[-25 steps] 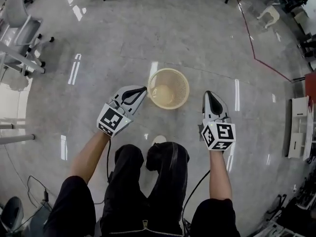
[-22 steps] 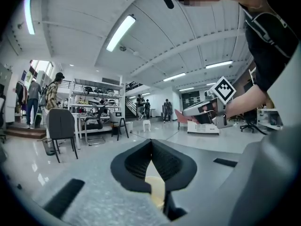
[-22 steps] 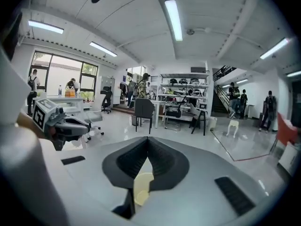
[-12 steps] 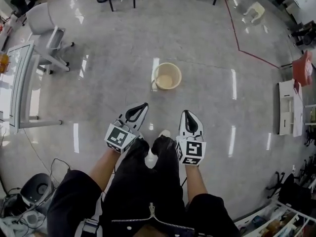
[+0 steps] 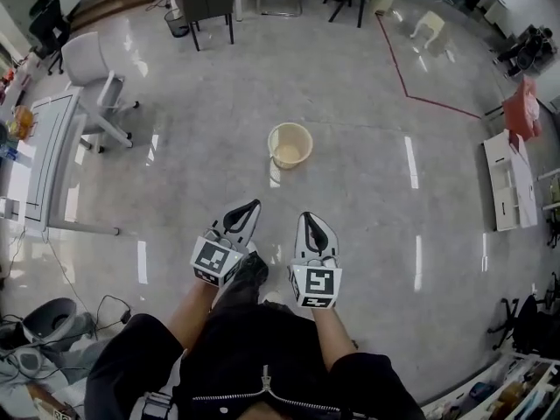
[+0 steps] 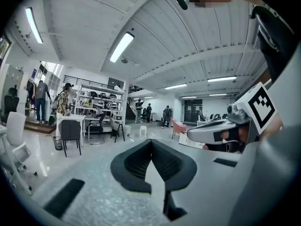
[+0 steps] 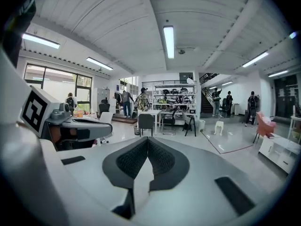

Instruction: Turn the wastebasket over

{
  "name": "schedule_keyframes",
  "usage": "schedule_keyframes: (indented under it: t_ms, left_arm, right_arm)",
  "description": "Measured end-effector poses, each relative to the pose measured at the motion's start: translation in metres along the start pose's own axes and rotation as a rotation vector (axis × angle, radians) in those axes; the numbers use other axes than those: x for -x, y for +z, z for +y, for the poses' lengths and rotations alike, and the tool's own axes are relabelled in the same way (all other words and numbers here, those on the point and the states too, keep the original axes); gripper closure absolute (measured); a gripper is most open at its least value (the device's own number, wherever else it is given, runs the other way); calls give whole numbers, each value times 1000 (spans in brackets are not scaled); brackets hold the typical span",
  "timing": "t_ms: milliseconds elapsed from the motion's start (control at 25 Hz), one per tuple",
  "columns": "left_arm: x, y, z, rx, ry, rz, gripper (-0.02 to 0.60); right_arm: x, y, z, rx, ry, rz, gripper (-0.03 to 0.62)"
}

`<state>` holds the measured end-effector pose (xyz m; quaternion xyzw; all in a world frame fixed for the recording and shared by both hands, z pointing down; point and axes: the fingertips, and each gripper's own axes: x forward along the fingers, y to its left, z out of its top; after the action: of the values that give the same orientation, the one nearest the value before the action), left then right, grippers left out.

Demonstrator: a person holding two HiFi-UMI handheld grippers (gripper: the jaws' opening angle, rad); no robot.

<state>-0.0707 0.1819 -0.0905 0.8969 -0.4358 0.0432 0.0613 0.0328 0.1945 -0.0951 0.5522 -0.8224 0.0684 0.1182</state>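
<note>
A cream plastic wastebasket (image 5: 290, 144) stands upright on the glossy grey floor, mouth up, well ahead of me in the head view. My left gripper (image 5: 252, 206) is held close to my body, shut with nothing in it, far short of the basket. My right gripper (image 5: 307, 217) is beside it, also shut and empty. In the left gripper view my left gripper (image 6: 150, 142) points across the room with its pads together. The right gripper view shows my right gripper (image 7: 147, 140) the same way. Neither gripper view shows the wastebasket.
A grey office chair (image 5: 92, 81) and a white desk (image 5: 44, 160) stand at the left. A dark chair (image 5: 208, 3) and a bin (image 5: 177, 21) are further back. White shelves (image 5: 505, 182) line the right. Red tape (image 5: 409, 81) marks the floor. People stand in the distance (image 6: 40, 100).
Both grippers have pulled back from beside the wastebasket and risen towards my body. The view has lifted, so the basket now looks small and far away.
</note>
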Motion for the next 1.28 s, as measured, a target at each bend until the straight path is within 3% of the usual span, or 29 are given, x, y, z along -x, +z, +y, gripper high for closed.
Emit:
schedule_keyframes:
  t_ms: [200,480,840,1280]
  left_arm:
    - [55,-3,-71,29,14,17,575]
    - [78,-10,-149,69,35,8,575]
    - [94,-4,-173,65,50,42,575]
    - [108,-6,-158,51,76,33,575]
  right_arm:
    - [80,-21,18,-37,20,7,583]
    - [153,-37,-1,-44,6,14,585]
    - [180,-31,-10,-81,12,13,585]
    - [170,-31,13,-59,40,4,586]
